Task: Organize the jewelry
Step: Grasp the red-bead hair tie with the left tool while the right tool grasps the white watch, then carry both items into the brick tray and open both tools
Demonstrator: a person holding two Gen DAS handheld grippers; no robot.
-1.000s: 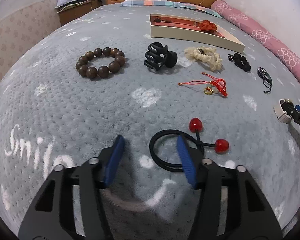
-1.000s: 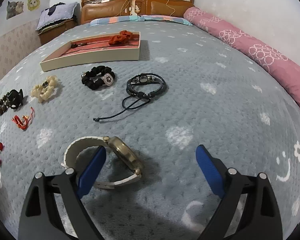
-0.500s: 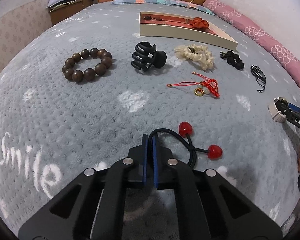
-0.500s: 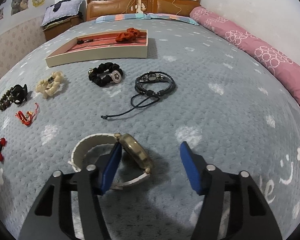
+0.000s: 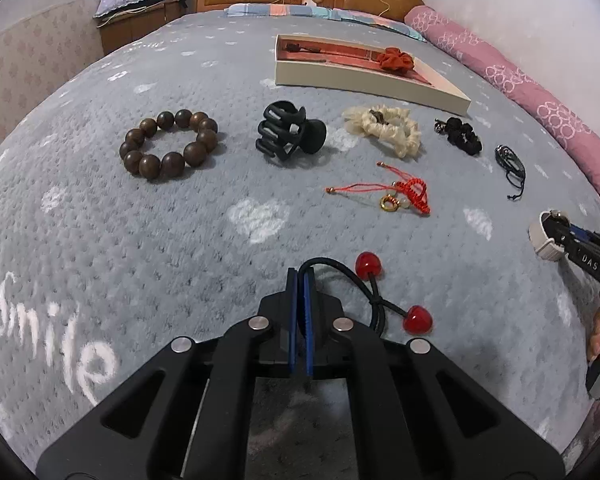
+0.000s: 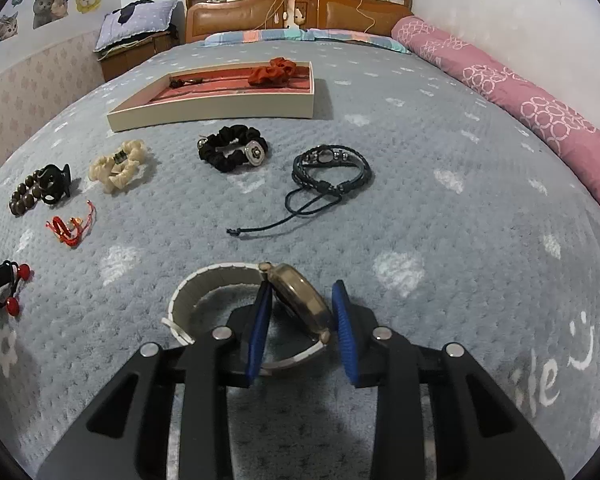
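My left gripper (image 5: 300, 276) is shut on the cord of a black hair tie (image 5: 342, 267) with two red beads, low on the grey blanket. My right gripper (image 6: 302, 285) straddles the gold face of a white-strapped watch (image 6: 204, 280). Its jaws are closing, and a thin gap still shows at the right pad (image 6: 346, 328). In the left wrist view, that gripper (image 5: 560, 236) and the watch strap (image 5: 540, 236) show at the right edge. A cream tray (image 5: 372, 80) with a red lining lies farther up the bed and holds a red scrunchie (image 5: 396, 59).
On the blanket lie a wooden bead bracelet (image 5: 168, 146), a black claw clip (image 5: 290, 136), a cream scrunchie (image 5: 384, 128), a black scrunchie (image 6: 232, 148), a red cord bracelet (image 5: 404, 196) and a dark braided bracelet (image 6: 332, 172). A pink bolster (image 6: 540, 112) lines the right side.
The left jaws, open around the hair tie a second ago, have shut on its cord. The right jaws have narrowed from wide open to close around the watch face.
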